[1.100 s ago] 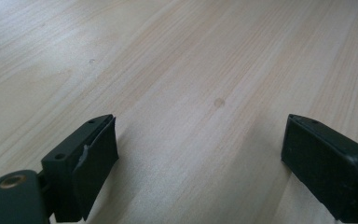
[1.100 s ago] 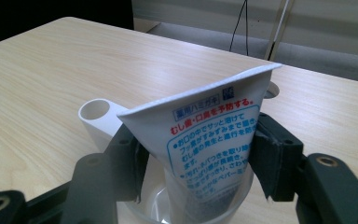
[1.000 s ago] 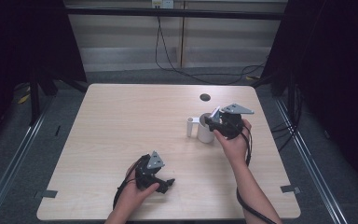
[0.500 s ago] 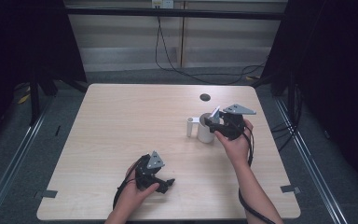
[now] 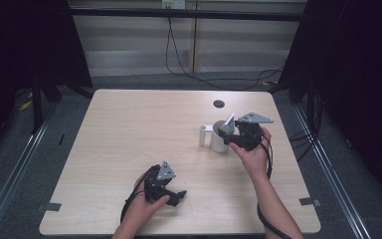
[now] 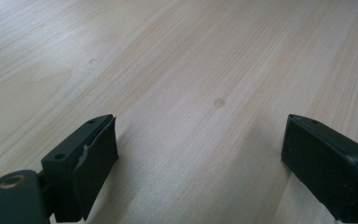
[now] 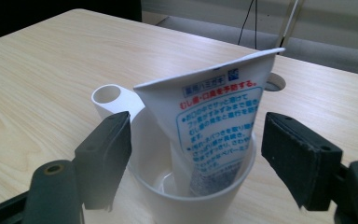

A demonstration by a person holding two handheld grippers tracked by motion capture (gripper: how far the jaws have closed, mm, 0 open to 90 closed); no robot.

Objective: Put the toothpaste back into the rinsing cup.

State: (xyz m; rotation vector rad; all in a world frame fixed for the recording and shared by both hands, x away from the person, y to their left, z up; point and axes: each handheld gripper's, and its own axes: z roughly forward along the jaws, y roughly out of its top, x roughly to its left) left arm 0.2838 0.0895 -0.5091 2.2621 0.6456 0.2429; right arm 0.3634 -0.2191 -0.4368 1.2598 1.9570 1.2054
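**Operator:** Starting at the left: what is the status of the left tongs [image 5: 178,195]?

**Technician:** They rest low on the pale wooden counter [image 5: 129,129] near its front edge. The left gripper view shows both jaws spread wide with bare wood grain between them. They grip nothing. Leave them parked; they are well apart from the work.

**Operator:** And the workpiece?

**Technician:** A white plastic cup with a tubular side handle [image 7: 168,186] stands on the right half of the counter. A white toothpaste tube with blue and red print [image 7: 214,116] stands cap-down inside it, leaning against the rim, crimped end uppermost.

**Operator:** The right tongs [image 7: 193,149]?

**Technician:** Open, one jaw on each side of the tube, touching neither tube nor cup as far as can be judged. The step appears to be either a grasp or a release of the tube.

**Operator:** Correct procedure?

**Technician:** If grasping, close on the tube's flat faces above the rim and lift straight up. If releasing, withdraw vertically. Either way, avoid nudging the handle; the cup is probably light and may tip.
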